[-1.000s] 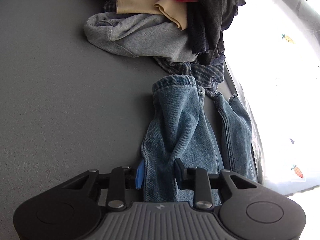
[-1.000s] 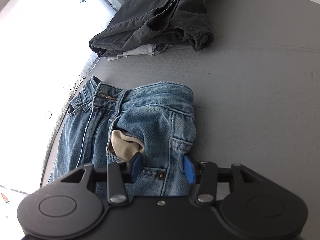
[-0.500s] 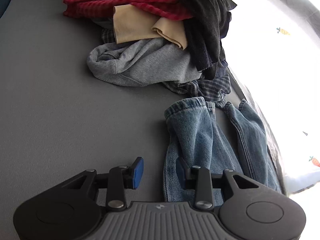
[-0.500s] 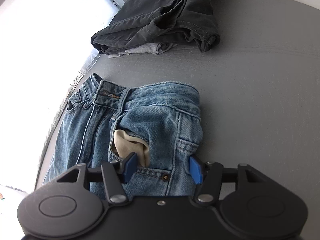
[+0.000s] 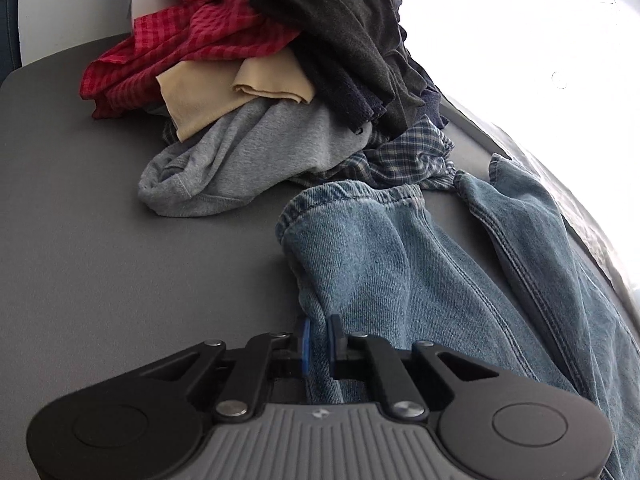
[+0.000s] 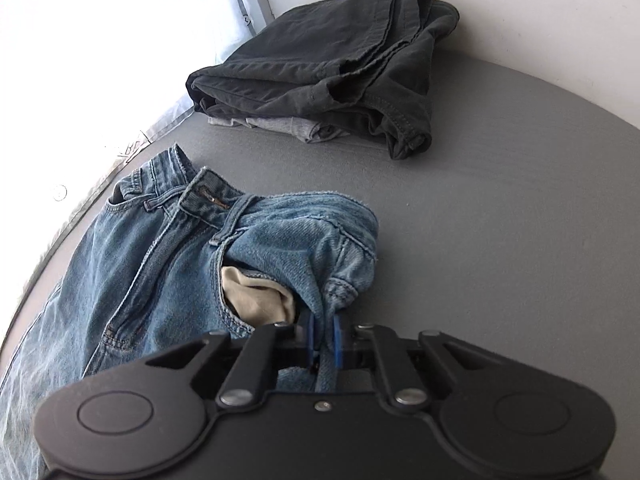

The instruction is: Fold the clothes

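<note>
**Both claws pinched on the jeans**

My left claw has just closed on a leg edge of the blue jeans, which lie on the grey surface. My right claw has just closed on bunched denim near the waistband. Folded dark trousers sit well apart.

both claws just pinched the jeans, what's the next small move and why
Probably lift both edges together and carry them across toward the other leg. The left claw has just closed on the near leg's edge, the right claw on the jeans by the pocket, and the legs still lie side by side.
</note>
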